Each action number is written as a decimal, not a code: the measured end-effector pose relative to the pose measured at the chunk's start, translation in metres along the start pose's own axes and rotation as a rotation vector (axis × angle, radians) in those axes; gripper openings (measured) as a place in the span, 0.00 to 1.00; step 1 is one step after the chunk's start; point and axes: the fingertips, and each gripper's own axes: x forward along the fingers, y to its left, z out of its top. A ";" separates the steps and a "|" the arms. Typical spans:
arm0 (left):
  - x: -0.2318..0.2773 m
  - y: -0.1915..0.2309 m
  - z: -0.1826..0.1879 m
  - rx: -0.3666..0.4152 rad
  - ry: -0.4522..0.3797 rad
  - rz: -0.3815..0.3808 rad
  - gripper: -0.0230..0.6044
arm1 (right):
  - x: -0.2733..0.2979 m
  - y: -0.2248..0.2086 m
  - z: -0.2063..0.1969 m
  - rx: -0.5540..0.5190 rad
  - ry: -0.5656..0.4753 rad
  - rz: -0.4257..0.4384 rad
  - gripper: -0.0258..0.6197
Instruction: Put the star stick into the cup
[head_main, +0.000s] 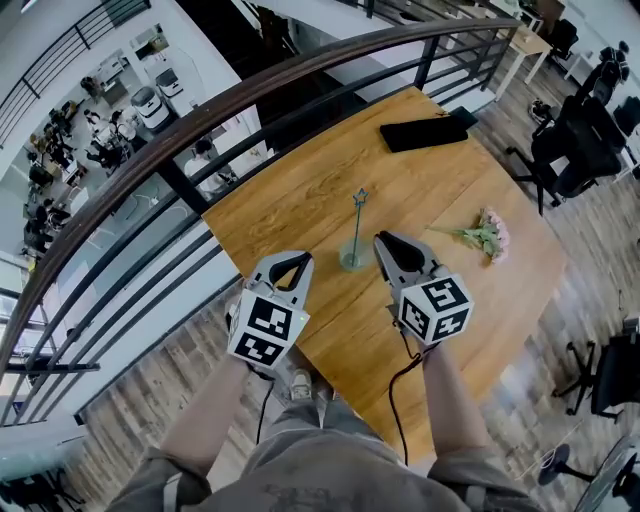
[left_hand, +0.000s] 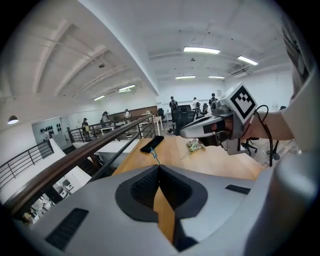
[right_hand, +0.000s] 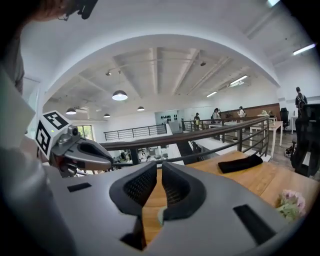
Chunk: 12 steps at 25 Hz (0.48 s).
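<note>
Wood surface (head_main: 300, 200), and the stick (head_main: 355, 225) is already standing in the cup (head_main: 351, 261) around the middle of it, star end up and leaning a touch. I'd call the job basically done, with only the clean getaway left.

Left gripper (left_hand: 159, 170): jaws pressed together, nothing in them. Right gripper (right_hand: 159, 167): jaws only a narrow slit apart, and nothing is pinched between the pads there either. In the head view they sit one on each side of the cup. The right one is just beside it, not touching as far as I can tell.

What could go wrong from here, imo:
- The cup looks small and light, and with that tall stick in it I'd guess it's top-heavy. The right gripper is the closest, so one careless sideways swing from it would probably tip the cup and the stick would slide out.
- Nothing holds the stick except the cup's rim, so a bump on the surface could also topple it.
- From the left gripper view only the stick shows above the jaws and the cup is hidden behind them, so it'd be easy to misjudge the clearance on that side.

Flowers (head_main: 487, 235) and the black case (head_main: 425, 131) are well apart from all this, so they shouldn't matter.
</note>
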 end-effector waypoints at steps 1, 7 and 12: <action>-0.005 0.001 0.007 0.007 -0.014 0.007 0.06 | -0.007 0.005 0.010 -0.015 -0.020 0.003 0.12; -0.040 0.003 0.045 0.033 -0.112 0.043 0.06 | -0.050 0.040 0.062 -0.093 -0.122 0.031 0.11; -0.073 -0.004 0.068 0.073 -0.170 0.074 0.06 | -0.089 0.068 0.086 -0.161 -0.175 0.061 0.10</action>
